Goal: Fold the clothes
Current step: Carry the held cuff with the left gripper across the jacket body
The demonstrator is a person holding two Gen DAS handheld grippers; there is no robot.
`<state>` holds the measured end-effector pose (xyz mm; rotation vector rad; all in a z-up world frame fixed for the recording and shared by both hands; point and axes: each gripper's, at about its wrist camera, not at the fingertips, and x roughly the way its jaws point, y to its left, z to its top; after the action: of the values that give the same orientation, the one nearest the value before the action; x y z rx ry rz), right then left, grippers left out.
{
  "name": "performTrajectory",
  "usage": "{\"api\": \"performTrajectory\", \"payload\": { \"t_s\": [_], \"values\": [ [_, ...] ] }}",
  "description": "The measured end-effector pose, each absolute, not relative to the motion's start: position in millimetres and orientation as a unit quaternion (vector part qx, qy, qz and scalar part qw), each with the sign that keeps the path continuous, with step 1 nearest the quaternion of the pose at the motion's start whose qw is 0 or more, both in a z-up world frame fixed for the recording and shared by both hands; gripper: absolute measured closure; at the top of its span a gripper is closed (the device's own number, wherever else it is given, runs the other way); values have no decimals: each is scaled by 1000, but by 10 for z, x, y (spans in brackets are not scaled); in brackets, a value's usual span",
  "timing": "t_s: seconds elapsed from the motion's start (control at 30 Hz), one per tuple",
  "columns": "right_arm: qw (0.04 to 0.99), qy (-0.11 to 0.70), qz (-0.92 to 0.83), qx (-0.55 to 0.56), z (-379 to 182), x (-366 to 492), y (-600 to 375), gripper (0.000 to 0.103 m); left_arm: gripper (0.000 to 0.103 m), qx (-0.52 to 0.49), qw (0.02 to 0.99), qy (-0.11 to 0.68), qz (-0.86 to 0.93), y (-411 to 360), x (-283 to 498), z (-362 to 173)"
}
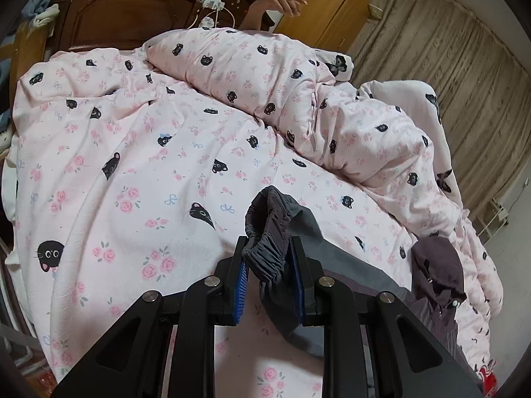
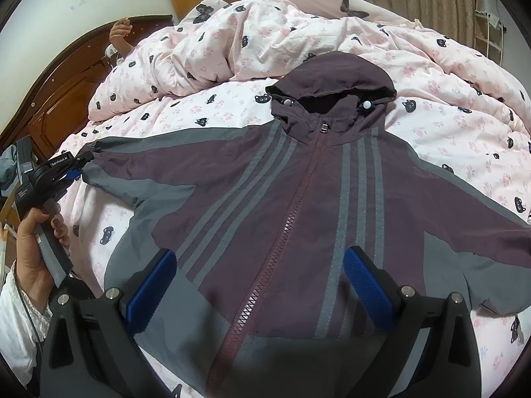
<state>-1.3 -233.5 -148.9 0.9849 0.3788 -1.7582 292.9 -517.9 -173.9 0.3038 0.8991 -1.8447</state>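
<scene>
A hooded jacket (image 2: 282,205), maroon with grey panels and triple grey stripes, lies face up and zipped on the bed's pink cat-print bedding (image 2: 448,93), its sleeves spread to either side. At its left sleeve, the left gripper (image 1: 268,267) has its blue-padded fingers (image 1: 297,275) clamped on the gathered elastic cuff (image 1: 265,255). The right gripper (image 2: 260,293) hovers over the jacket's lower front, fingers (image 2: 363,285) spread wide, holding nothing.

a purple-and-grey hooded jacket (image 2: 282,199) lies face up, zipped, sleeves spread wide on the floral bedspread.
</scene>
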Motion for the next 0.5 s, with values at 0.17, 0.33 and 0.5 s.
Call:
{"api": "performTrajectory", "payload": {
  "t_s": [0.17,0.33,0.5],
  "values": [
    [517,153,-731,418,-1518,-31,-2330,1,83,122,499,384,-767,-5206,2948,-1758],
    [517,155,-729,420,-1531,-16,-2346,1,83,127,505,373,-768,-5183,2915,-1736],
    [517,157,-728,422,-1541,2,-2369,1,83,129,512,376,-762,-5204,2926,-1749]
  ]
}}
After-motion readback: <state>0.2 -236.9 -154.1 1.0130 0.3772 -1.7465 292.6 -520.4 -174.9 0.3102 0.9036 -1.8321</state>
